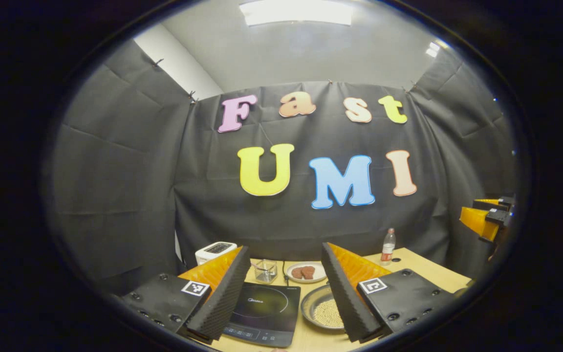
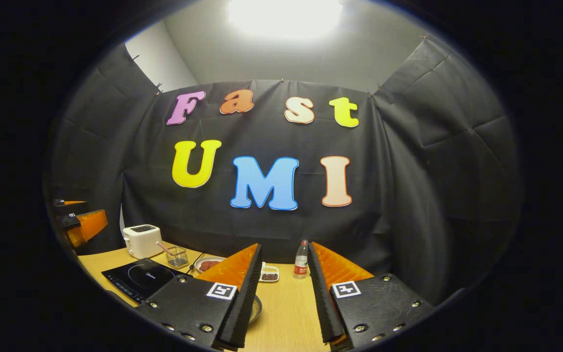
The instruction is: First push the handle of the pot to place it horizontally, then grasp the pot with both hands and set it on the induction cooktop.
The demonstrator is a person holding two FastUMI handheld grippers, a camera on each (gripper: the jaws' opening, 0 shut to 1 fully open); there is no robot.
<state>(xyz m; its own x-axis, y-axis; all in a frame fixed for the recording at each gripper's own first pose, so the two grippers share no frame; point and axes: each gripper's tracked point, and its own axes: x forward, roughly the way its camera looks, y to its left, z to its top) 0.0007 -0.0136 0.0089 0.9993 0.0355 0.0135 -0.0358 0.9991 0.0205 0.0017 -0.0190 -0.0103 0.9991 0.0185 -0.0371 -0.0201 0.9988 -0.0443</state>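
Both grippers held above the table, jaws apart, nothing gripped.

From the left gripper, the induction cooktop is seen at about 6 o'clock, with the pot just beside it toward 5 o'clock, partly hidden by a finger; its handle direction can't be told. Behind are a toaster, glass, plate and bottle. The right gripper is also open over the wooden table, bottle between the fingers.
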